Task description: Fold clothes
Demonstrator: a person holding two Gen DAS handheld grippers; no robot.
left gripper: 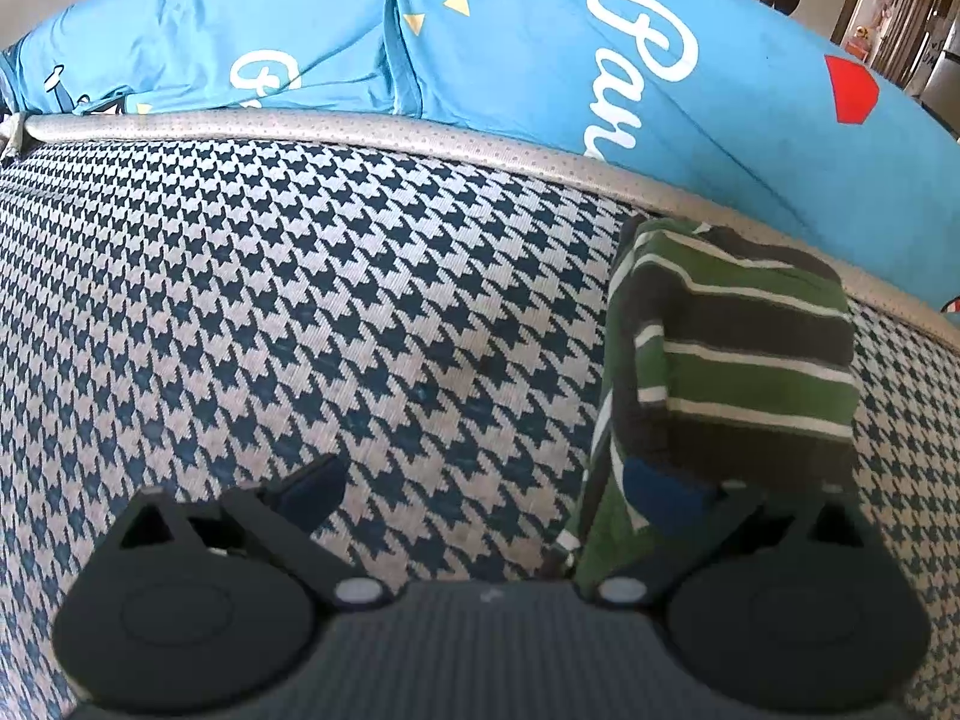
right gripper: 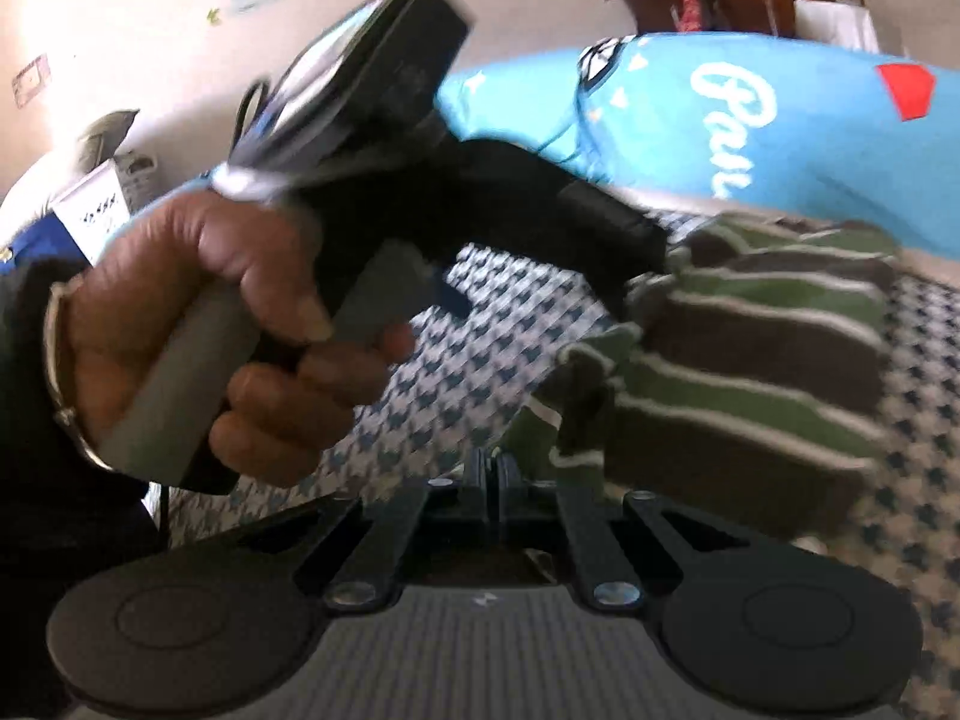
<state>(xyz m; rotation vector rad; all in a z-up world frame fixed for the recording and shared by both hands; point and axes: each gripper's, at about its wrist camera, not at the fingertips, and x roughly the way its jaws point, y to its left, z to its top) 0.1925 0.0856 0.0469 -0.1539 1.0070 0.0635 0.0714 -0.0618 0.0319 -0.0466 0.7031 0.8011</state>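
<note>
A folded garment with green, dark brown and white stripes [left gripper: 738,354] lies on the houndstooth surface [left gripper: 300,300] at the right of the left wrist view. My left gripper [left gripper: 486,495] is open. Its right blue pad [left gripper: 660,498] rests against the garment's near edge, and its left finger is over bare fabric. In the right wrist view the same garment [right gripper: 750,348] is blurred at the right. My right gripper [right gripper: 493,471] is shut, with a bunched corner of the garment [right gripper: 540,438] running down into its fingertips. A person's hand [right gripper: 198,312] holds the left gripper's handle.
A blue printed pillow or bedding [left gripper: 540,48] lies behind a grey piped edge [left gripper: 360,129] along the far side. Behind it are a wall, a doorway [left gripper: 900,18], and boxes at the left [right gripper: 102,204].
</note>
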